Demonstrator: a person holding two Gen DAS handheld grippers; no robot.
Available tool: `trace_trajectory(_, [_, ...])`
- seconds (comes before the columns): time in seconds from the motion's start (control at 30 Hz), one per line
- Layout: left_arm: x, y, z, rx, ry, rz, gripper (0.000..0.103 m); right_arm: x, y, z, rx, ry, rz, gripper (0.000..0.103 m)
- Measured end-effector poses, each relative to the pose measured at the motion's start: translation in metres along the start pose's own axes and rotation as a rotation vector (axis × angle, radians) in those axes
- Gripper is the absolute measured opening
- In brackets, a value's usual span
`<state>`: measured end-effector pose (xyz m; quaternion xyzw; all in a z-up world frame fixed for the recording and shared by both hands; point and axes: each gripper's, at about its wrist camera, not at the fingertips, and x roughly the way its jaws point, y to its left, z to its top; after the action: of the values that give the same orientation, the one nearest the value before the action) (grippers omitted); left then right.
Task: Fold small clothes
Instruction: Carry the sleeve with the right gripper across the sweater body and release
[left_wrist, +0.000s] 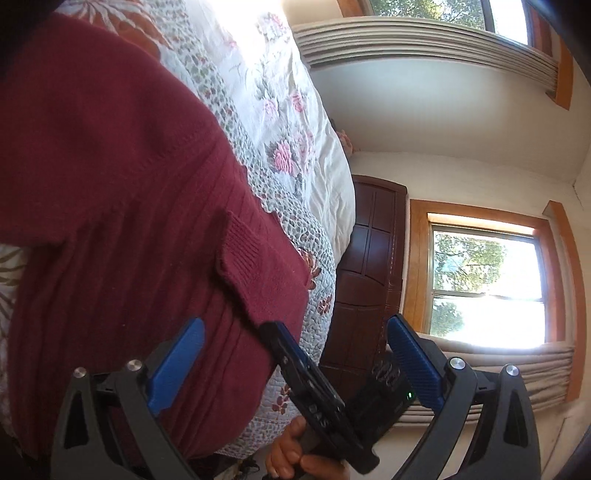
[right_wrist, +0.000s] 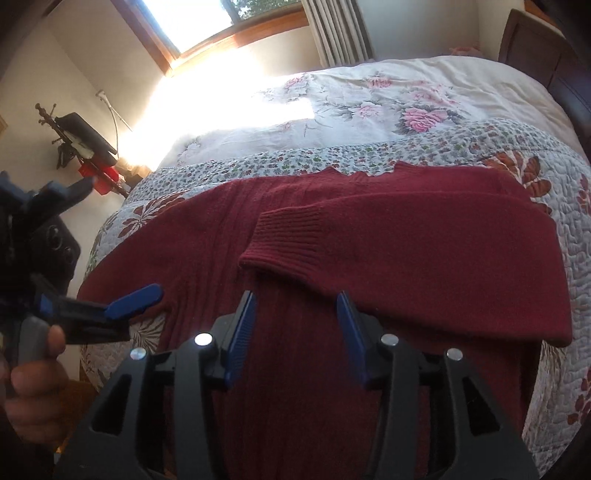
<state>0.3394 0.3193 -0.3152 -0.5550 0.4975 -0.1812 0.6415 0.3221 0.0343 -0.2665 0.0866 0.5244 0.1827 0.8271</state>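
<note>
A maroon knit sweater (right_wrist: 369, 266) lies flat on the quilted bedspread (right_wrist: 461, 147), with one sleeve folded across its ribbed body and the cuff (right_wrist: 280, 236) near the middle. My right gripper (right_wrist: 296, 297) hovers open just short of that cuff, with only sweater fabric showing between its blue pads. My left gripper (left_wrist: 295, 323) is open wide beside the sweater (left_wrist: 110, 166) at the bed's edge, holding nothing. One of its fingers (right_wrist: 135, 299) reaches over the sweater's corner in the right wrist view. The right gripper's fingers (left_wrist: 288, 347) show edge-on in the left wrist view, next to the cuff (left_wrist: 251, 258).
A floral duvet (right_wrist: 369, 96) covers the far half of the bed, up to a dark wooden headboard (left_wrist: 369, 266). Windows (left_wrist: 487, 288) with curtains line the walls. A black and red device (right_wrist: 92, 155) stands beside the bed. A hand (right_wrist: 33, 373) holds the left gripper.
</note>
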Motion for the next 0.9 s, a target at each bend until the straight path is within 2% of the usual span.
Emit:
trace_trajectory(0.1, [0.036,0.009,0.014,-0.008,0.042,0.096,0.099,-0.031,-0.027,-0.033,0.054,-0.001,-0.030,0.047])
trace_trajectory(0.27, [0.075,0.007,0.030,0.022,0.108,0.152,0.099,-0.065,-0.061,-0.085,0.195,-0.003,-0.054,0.048])
trace_trajectory(0.37, [0.093,0.010,0.038,0.031,0.173,0.236,0.098,-0.074,-0.070,-0.103,0.288,-0.003,-0.043,0.050])
trace_trajectory(0.47, [0.098,0.007,0.042,0.038,0.181,0.253,0.098,-0.077,-0.067,-0.112,0.330,-0.010,-0.026,0.051])
trace_trajectory(0.5, [0.097,0.003,0.044,0.055,0.173,0.255,0.092,-0.078,-0.066,-0.113,0.336,-0.013,-0.021,0.051])
trace_trajectory(0.53, [0.098,-0.001,0.044,0.076,0.170,0.270,0.059,-0.079,-0.065,-0.114,0.342,-0.014,-0.016,0.051])
trace_trajectory(0.57, [0.100,-0.003,0.045,0.089,0.183,0.294,0.039,-0.079,-0.063,-0.114,0.343,-0.013,-0.012,0.051])
trace_trajectory(0.6, [0.101,-0.002,0.046,0.085,0.198,0.305,0.014,-0.079,-0.061,-0.115,0.339,-0.012,-0.010,0.051])
trace_trajectory(0.73, [0.096,-0.005,0.043,0.108,0.185,0.307,0.009,-0.079,-0.055,-0.116,0.323,0.000,-0.002,0.051])
trace_trajectory(0.9, [0.062,-0.042,0.044,0.188,0.103,0.198,0.008,-0.081,-0.055,-0.119,0.331,0.004,0.001,0.051])
